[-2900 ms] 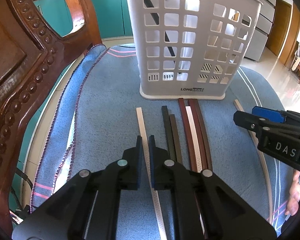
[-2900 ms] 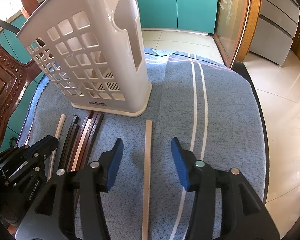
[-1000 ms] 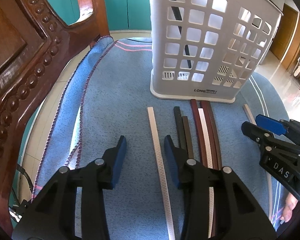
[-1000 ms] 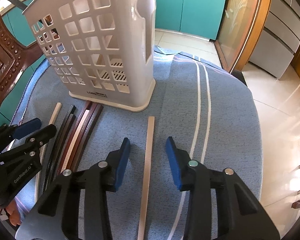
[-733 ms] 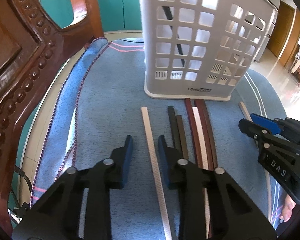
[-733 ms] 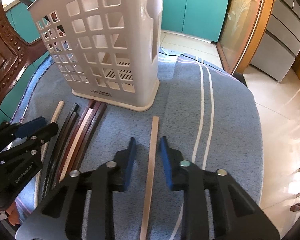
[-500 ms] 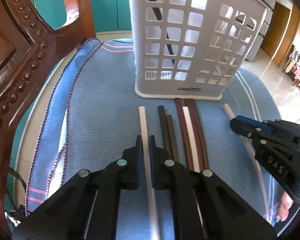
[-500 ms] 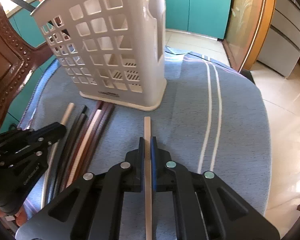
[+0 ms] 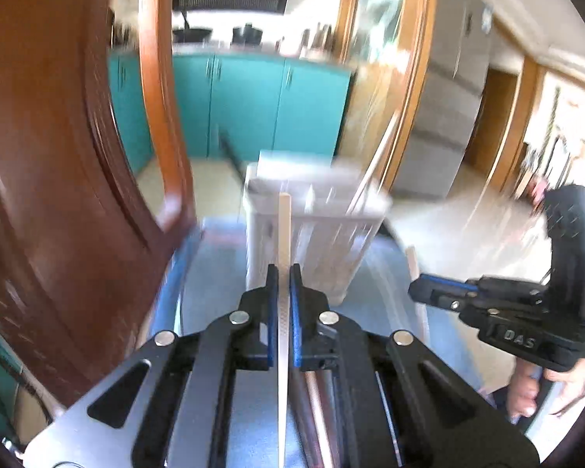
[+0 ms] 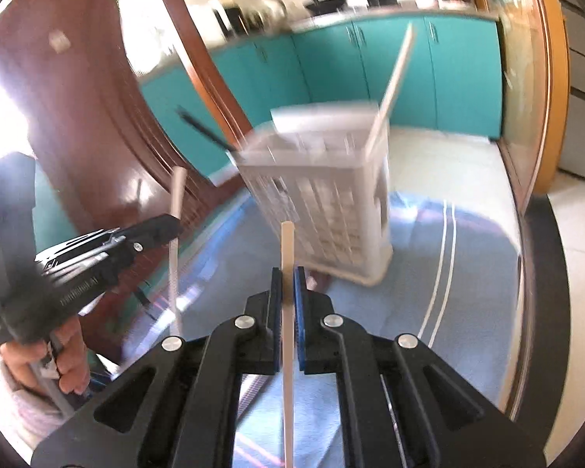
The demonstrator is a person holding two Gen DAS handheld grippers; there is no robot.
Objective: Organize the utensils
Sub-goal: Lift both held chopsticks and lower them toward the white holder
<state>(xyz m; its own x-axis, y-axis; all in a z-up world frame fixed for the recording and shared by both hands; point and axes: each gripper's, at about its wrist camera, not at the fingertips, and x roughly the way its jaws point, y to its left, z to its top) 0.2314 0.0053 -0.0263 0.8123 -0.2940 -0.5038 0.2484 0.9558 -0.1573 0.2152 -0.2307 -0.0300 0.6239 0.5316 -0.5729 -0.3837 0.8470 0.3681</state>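
Pale flat chopstick (image 9: 284,226) upright between left gripper (image 9: 284,273) jaws.

The white basket (image 9: 312,234) is standing straight ahead of both tongs, blocking the middle of the blue-covered surface (image 10: 448,273). A pale stick (image 10: 394,78) and a dark stick (image 10: 204,128) are leaning out of the basket's open top, narrowing the way in from above. The carved wooden chair back (image 9: 58,175) is crowding the left side, close to the left tongs (image 9: 284,292). To the basket's right, the striped cloth is lying bare, leaving room to pass. The right tongs (image 10: 288,296) and the left tongs are hanging side by side above the cloth, each a hazard to the other.
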